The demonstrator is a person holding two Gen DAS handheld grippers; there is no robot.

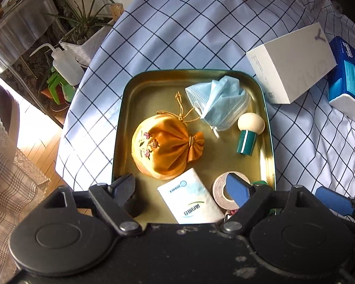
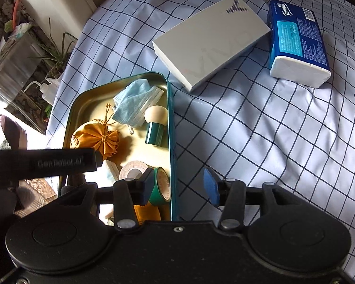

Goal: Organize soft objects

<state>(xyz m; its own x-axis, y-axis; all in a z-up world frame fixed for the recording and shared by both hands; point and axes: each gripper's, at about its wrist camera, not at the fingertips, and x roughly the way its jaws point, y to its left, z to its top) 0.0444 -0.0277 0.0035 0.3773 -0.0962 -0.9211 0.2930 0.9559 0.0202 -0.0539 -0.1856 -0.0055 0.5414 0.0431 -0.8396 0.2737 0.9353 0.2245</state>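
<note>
Showing green tape roll (image 2: 162, 187) clearly: right wrist only.

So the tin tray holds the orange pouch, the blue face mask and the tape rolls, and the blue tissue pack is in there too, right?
Not quite. The blue tissue pack lies outside the tin tray, on the checked cloth beside the white box, as the right wrist view shows. The rest is right.
</note>
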